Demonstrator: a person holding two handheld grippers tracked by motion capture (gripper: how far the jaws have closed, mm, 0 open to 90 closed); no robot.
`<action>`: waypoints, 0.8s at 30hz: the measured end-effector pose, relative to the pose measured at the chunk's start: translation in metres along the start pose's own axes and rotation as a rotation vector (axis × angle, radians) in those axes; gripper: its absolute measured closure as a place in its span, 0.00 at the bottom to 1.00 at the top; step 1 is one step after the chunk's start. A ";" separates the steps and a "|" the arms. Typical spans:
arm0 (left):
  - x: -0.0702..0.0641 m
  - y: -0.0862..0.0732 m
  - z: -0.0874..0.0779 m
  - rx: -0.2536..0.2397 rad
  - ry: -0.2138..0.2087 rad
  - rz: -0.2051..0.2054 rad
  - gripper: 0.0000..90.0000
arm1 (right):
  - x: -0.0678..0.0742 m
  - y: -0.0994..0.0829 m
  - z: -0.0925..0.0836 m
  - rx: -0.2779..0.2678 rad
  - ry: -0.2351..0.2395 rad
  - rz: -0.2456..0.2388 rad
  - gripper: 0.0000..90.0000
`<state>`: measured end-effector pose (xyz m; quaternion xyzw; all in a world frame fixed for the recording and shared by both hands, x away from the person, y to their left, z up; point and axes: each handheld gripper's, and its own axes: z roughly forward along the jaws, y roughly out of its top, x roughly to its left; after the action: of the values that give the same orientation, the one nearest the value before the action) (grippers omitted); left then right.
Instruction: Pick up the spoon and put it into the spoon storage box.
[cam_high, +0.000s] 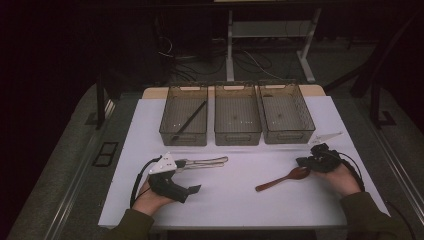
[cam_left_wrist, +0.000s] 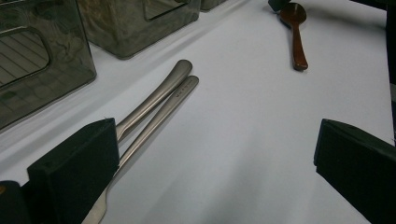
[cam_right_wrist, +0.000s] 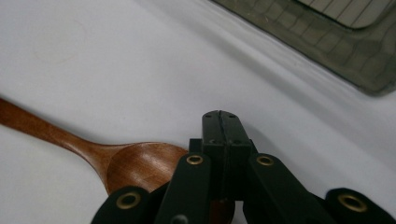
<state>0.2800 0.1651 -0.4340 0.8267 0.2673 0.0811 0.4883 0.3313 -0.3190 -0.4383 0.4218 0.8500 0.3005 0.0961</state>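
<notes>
My right gripper (cam_right_wrist: 220, 122) has its jaws pressed together beside the wooden spoon (cam_high: 280, 180), whose bowl lies against it on the white table (cam_high: 240, 200). My left gripper (cam_left_wrist: 215, 154) gapes wide beside the two metal utensil handles (cam_left_wrist: 159, 100).

Count on worktop (cam_high: 250, 200): three wire baskets (cam_high: 237, 120); one dark stick (cam_high: 190, 121) in the leftmost basket; two metal utensil handles (cam_left_wrist: 159, 100), side by side; one wooden spoon (cam_high: 282, 180); two hand-held grippers (cam_high: 195, 189).
</notes>
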 end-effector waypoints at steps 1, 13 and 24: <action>0.000 0.000 0.000 0.000 0.000 0.000 0.00 | 0.000 -0.002 -0.001 -0.002 0.000 0.001 0.99; 0.000 0.000 0.000 0.001 -0.006 -0.002 0.00 | 0.007 -0.020 -0.016 -0.004 0.012 0.004 0.98; 0.000 0.000 0.000 0.000 -0.006 -0.001 0.00 | 0.015 -0.024 -0.030 -0.082 0.056 -0.037 0.56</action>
<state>0.2800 0.1647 -0.4341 0.8269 0.2663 0.0783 0.4890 0.2932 -0.3316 -0.4274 0.3929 0.8471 0.3451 0.0949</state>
